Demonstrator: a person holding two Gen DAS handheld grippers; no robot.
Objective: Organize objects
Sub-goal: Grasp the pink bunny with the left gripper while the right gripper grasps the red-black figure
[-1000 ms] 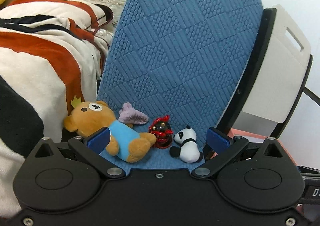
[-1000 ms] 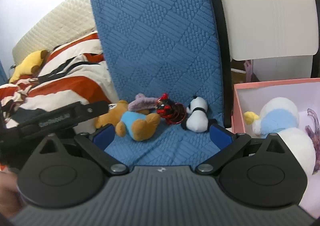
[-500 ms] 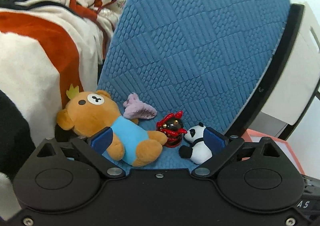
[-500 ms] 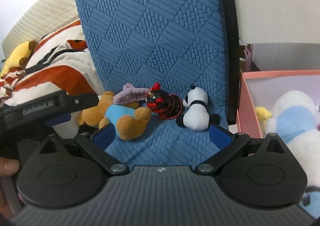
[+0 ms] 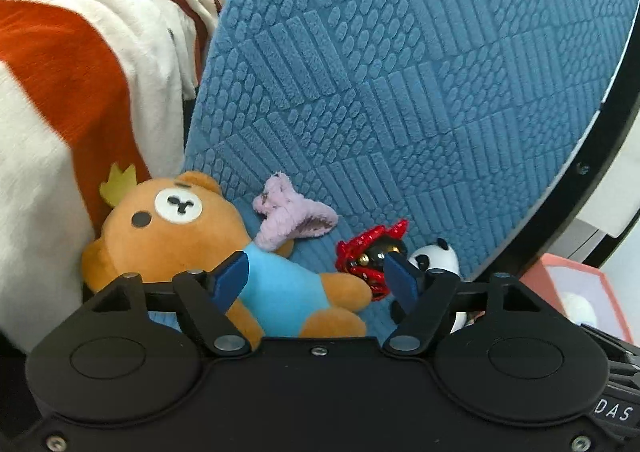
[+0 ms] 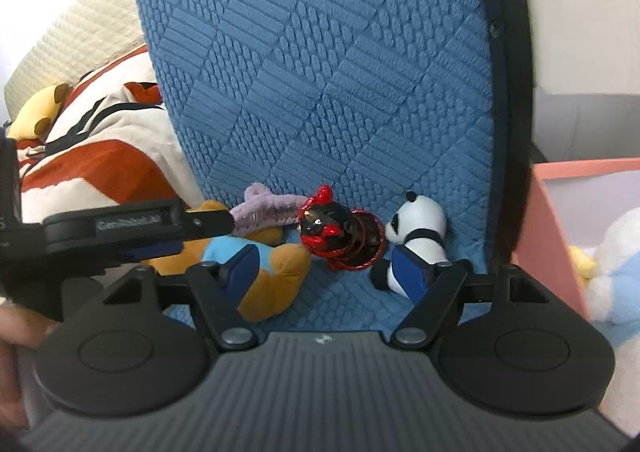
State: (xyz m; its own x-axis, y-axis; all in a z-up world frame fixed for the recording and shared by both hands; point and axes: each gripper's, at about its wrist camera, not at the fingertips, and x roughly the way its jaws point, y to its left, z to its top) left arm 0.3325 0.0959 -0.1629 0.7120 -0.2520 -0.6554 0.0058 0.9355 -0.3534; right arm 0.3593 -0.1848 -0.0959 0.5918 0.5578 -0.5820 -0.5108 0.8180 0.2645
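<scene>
Several toys lie on the blue quilted chair seat [image 5: 384, 316]: a brown bear in a light-blue shirt [image 5: 192, 240], a purple plush piece [image 5: 292, 219], a red-and-black figure [image 5: 368, 260] and a small panda [image 5: 438, 260]. My left gripper [image 5: 316, 284] is open, its fingers on either side of the bear's body. My right gripper [image 6: 328, 272] is open just in front of the red-and-black figure [image 6: 336, 236], with the panda [image 6: 420, 228] behind its right finger and the bear [image 6: 256, 272] behind its left. The left gripper's finger [image 6: 136, 228] shows in the right wrist view.
The blue chair back [image 5: 400, 71] rises right behind the toys. A striped red-and-white blanket [image 5: 72, 63] lies to the left. A pink box [image 6: 560, 219] with a white-and-blue plush [image 6: 616, 260] stands to the right. A yellow plush [image 6: 36, 111] lies on the bed.
Both grippers have moved forward and down toward the toys. The left one now straddles the bear; the right one has closed in on the red-and-black figure.
</scene>
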